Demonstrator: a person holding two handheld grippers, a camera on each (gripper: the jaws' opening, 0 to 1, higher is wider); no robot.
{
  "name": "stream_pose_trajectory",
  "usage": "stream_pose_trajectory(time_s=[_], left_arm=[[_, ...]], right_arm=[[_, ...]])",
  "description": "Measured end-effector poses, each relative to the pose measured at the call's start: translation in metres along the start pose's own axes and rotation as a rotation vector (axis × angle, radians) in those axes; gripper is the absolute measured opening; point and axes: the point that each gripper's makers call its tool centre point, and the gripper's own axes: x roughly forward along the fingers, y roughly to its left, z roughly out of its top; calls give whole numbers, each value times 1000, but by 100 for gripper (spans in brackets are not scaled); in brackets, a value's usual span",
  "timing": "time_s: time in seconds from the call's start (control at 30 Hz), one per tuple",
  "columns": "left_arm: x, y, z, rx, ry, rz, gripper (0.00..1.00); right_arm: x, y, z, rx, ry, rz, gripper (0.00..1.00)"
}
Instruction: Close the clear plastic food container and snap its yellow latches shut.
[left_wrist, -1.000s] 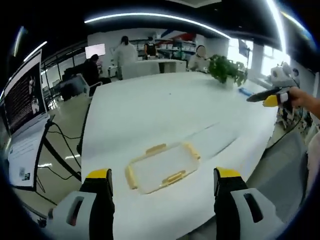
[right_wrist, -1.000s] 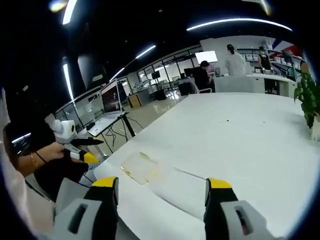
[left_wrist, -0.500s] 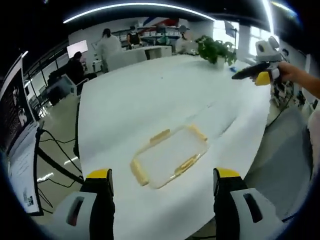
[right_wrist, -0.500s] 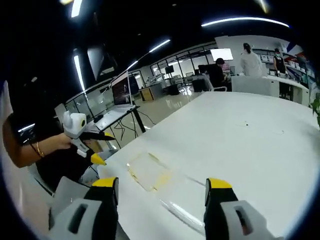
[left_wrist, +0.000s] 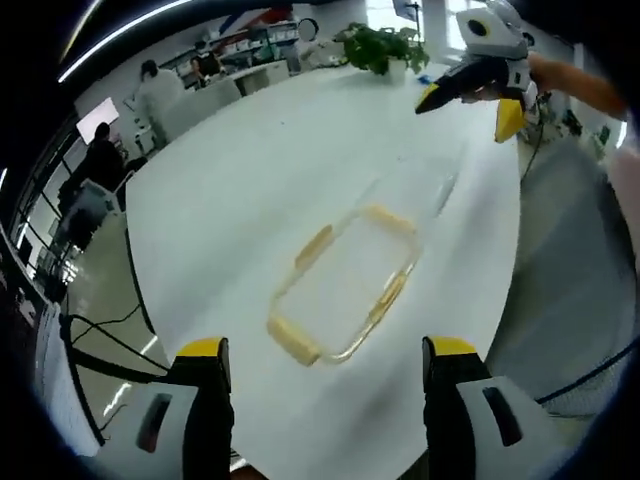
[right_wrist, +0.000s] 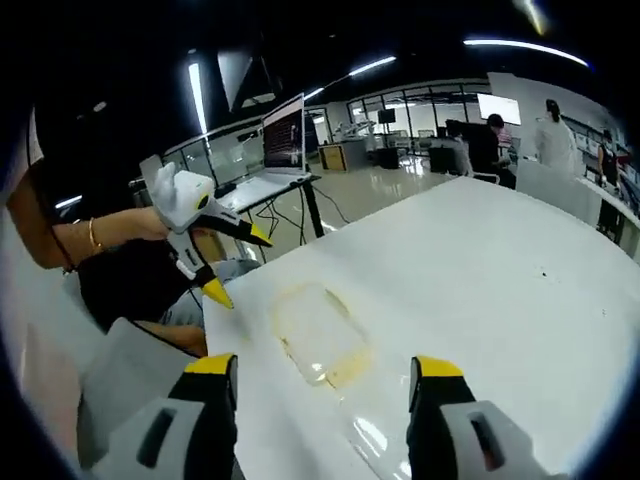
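- Two tongs, left (left_wrist: 320, 365) and right (right_wrist: 322, 380), hang spread and empty above the white surface (left_wrist: 240, 190).
- Clear container (left_wrist: 345, 285) with yellow latches (left_wrist: 313, 245) lies near the surface's edge, untouched.

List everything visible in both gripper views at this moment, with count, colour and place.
Food container: one, clear with yellow latches, lying flat near the table edge, between the two grippers.
Table: one, white, large.
Potted plant: one, green, at the far end of the table.
Laptop: one, screen lit, on a stand beside the table.
People: several, in the background at desks.
Left gripper: yellow-tipped jaws apart, above the near end of the container.
Right gripper: yellow-tipped jaws apart, above the table near the container.
Hand: holding the left gripper.
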Motion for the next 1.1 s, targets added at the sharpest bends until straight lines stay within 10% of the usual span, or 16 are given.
stream_pose_trajectory(time_s=[0.13,0.77,1.1], left_arm=[[8,4,-4,41,24,-24,77],[47,7,-27,274,166,-215,73],[59,15,-32,265,173,-283,65]], right_arm=[[19,3,-11,-160,100,14,69],[74,-12,-37,-347,295,116,67],[96,-17,-62,-419,439,142,64]])
